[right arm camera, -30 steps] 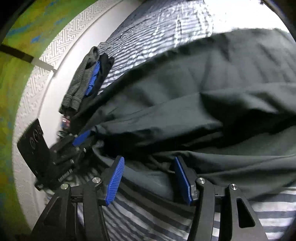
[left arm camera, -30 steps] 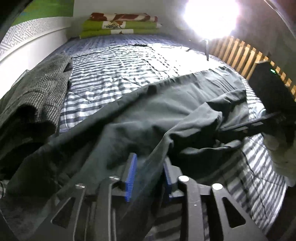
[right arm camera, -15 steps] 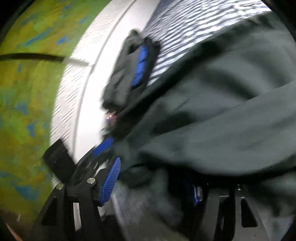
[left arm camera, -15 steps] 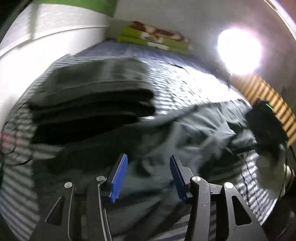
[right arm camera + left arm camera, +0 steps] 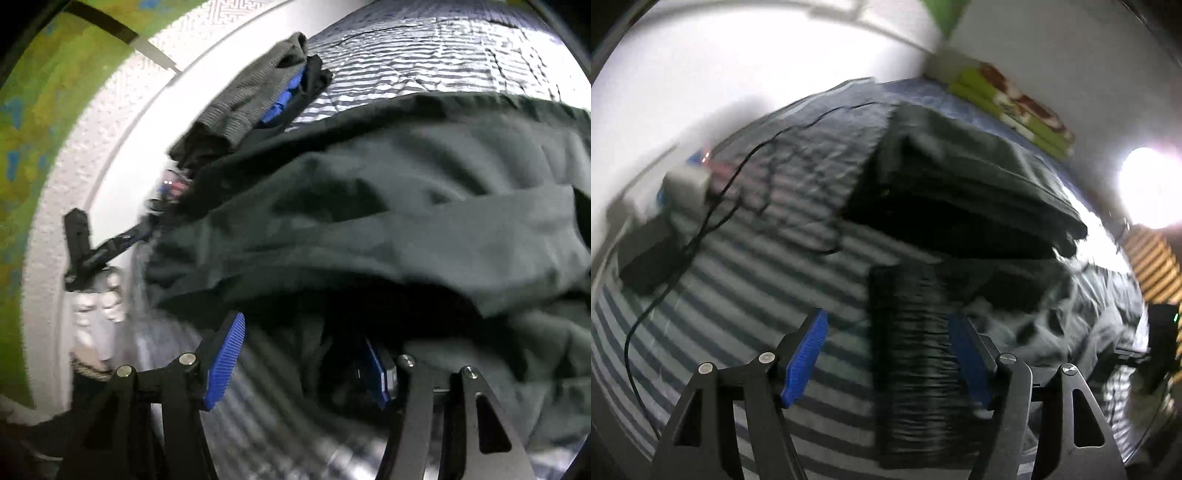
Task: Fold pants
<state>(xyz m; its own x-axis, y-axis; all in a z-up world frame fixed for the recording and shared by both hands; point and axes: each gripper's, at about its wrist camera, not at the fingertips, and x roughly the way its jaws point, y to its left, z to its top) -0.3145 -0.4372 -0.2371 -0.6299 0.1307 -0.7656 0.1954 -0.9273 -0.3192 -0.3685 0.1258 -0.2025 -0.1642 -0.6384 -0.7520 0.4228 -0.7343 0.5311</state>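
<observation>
The dark pants (image 5: pixel 369 221) lie rumpled across the striped bed (image 5: pixel 424 74). In the left wrist view they are bunched at the right (image 5: pixel 1052 295). My left gripper (image 5: pixel 886 358) hangs over the bed (image 5: pixel 738 295) with its jaws opening. A blurred dark strip of cloth (image 5: pixel 912 369) lies between them, near the right pad, with the left pad clear of it. My right gripper (image 5: pixel 301 369) is at the pants' near edge, jaws closing. A fold of the fabric (image 5: pixel 325 354) sits by its right pad, and the left pad is free.
A stack of folded dark clothes (image 5: pixel 960 192) lies ahead, with a grey knit piece on top (image 5: pixel 258 99). Cables (image 5: pixel 738 177) and a dark box (image 5: pixel 646 251) lie at the left by the white wall. Green pillows (image 5: pixel 1015 107), a bright lamp (image 5: pixel 1148 195) and wooden slats (image 5: pixel 1156 269) are far right.
My left gripper let go of the pants fabric, opened wider and swung left toward the folded stack and cables. My right gripper rolled and shifted along the pants' near edge.
</observation>
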